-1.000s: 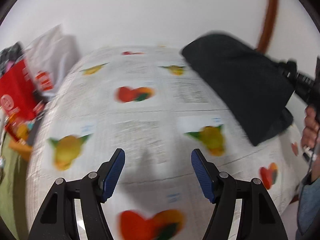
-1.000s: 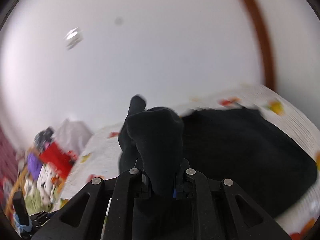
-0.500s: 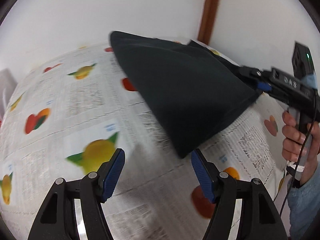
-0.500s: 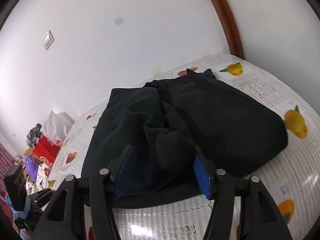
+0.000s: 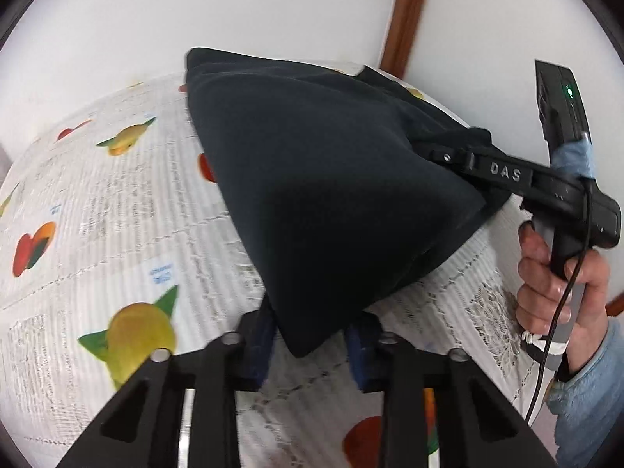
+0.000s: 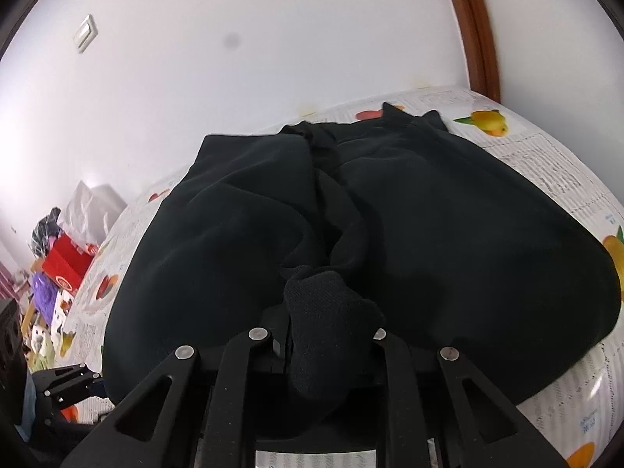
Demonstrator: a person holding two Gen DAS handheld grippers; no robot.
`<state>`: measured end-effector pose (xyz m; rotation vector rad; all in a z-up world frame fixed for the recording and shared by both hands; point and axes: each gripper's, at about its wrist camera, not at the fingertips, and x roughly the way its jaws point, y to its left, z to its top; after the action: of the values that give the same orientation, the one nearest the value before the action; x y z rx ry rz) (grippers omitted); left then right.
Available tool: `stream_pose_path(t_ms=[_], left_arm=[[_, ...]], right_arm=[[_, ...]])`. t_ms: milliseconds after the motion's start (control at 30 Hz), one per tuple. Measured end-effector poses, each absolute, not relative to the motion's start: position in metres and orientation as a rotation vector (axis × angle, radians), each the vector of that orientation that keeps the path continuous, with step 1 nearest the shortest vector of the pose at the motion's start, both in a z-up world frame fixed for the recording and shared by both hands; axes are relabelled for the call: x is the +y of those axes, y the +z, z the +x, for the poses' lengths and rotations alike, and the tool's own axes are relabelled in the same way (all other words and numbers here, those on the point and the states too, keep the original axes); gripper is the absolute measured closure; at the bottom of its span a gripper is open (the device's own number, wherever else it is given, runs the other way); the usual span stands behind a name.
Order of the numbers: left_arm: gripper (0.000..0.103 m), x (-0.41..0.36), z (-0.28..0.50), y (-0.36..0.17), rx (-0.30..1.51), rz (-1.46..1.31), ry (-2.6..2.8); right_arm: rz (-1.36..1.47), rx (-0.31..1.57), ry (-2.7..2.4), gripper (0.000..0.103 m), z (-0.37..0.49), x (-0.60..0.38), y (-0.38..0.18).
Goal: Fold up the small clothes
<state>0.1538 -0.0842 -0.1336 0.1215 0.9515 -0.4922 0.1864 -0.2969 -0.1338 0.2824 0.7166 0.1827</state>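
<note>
A: Start close. What has the left gripper [image 5: 310, 345] got?

B: Its blue pads sit either side of the nearest corner of the black garment [image 5: 331, 195], narrowed around it but with gaps on both sides. I can't tell whether it is pinching yet. Half a second ago it was wide apart, with that corner ahead of it.

A: And the right gripper [image 6: 329, 345]?

B: Clamped on a ribbed bunch of the same garment, which pokes up between its fingers. Half a second ago its jaws were spread and the cloth lay loose between them. From the left camera you see it holding the far right edge, with the person's hand [image 5: 561, 277] on the handle.

A: Where does the garment lie?

B: Spread ahead of both grippers on the fruit-print tablecloth [image 5: 97, 210], reaching toward the white wall [image 6: 234, 78]. A pile of clutter [image 6: 58, 265] sits far off left of the right gripper.

A: What might go wrong?

B: I'd guess the left grip catches too little cloth, so the corner slips out on lifting. The right's bunched hold could leave the fold lumpy, and either might snag the tablecloth.
</note>
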Motion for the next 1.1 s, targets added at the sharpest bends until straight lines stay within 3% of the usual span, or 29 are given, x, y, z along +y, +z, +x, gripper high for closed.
stream_pose_path(t_ms=[167,367,533,767,867,900,933,967,1100], left_arm=[[0.087,-0.053,0.156,-0.131,0.942,0.087,-0.436],[0.088,0.003,0.151,-0.128,0.947,0.040,-0.369],[0.086,0.030,0.142,-0.130,0.963,0.017,-0.348],[0.080,0.035,0.130,-0.134,0.961,0.016,-0.369],[0.077,0.037,0.118,-0.130,0.946,0.022,-0.383],[0.068,0.037,0.117,-0.130,0.943,0.023,-0.395],[0.059,0.034,0.117,-0.129,0.940,0.025,-0.401],[0.040,0.031,0.118,-0.128,0.930,0.025,-0.403],[0.038,0.017,0.132,-0.120,0.895,0.037,-0.401]], right_arm=[[0.276,0.736,0.213,0.087,0.194,-0.275,-0.134],[0.233,0.753,0.301,0.087,0.199,-0.224,-0.134],[0.217,0.753,0.354,0.087,0.196,-0.196,-0.132],[0.345,0.670,0.294,0.086,0.166,-0.238,-0.124],[0.313,0.694,0.281,0.078,0.161,-0.241,-0.129],[0.321,0.688,0.286,0.076,0.159,-0.243,-0.127],[0.333,0.677,0.290,0.067,0.158,-0.245,-0.125],[0.339,0.669,0.291,0.057,0.160,-0.245,-0.124],[0.361,0.671,0.300,0.051,0.173,-0.239,-0.119]])
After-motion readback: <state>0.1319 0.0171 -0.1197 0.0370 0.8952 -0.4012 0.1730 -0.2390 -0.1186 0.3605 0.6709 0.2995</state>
